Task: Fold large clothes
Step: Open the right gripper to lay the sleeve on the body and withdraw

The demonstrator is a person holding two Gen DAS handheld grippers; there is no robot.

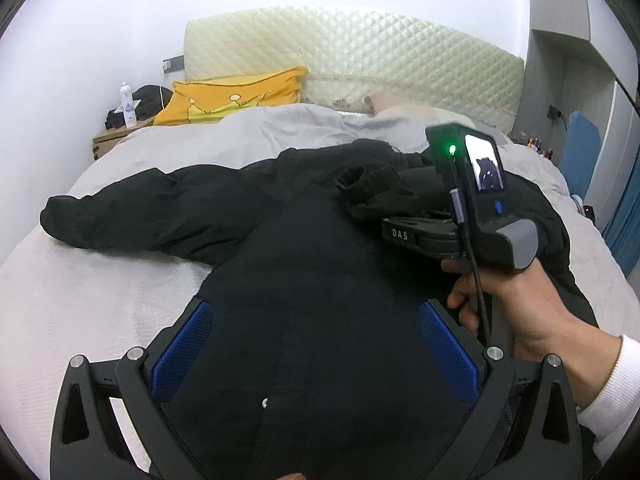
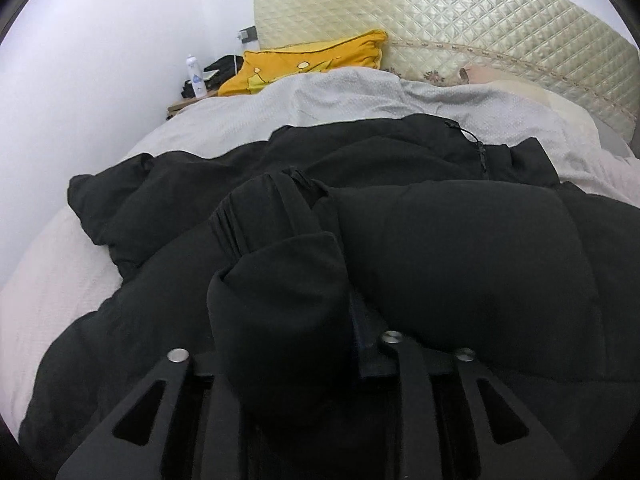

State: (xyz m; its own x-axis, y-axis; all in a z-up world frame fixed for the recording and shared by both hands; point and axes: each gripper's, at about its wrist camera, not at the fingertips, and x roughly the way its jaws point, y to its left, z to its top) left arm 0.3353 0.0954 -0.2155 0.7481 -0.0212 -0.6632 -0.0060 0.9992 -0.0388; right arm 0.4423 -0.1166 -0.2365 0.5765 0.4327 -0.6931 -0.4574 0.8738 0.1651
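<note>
Large black padded jacket (image 1: 248,248) lies spread across the grey-covered bed (image 1: 100,304). Left gripper (image 1: 316,344): blue-padded jaws wide apart, jacket bulk bulging between them, pads not pressing. Right gripper (image 2: 304,320): jaws narrowly parted around a bunched fold of the same jacket; whether the pads still pinch it cannot be told. One sleeve (image 1: 132,210) trails beyond the left jaw.

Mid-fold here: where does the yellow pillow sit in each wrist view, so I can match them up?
Left wrist: yellow pillow upper left of centre, behind the black jacket.
Right wrist: yellow pillow upper centre-left, beyond the grey blanket.
Shared landmark: white bottle just left of the pillow.
</note>
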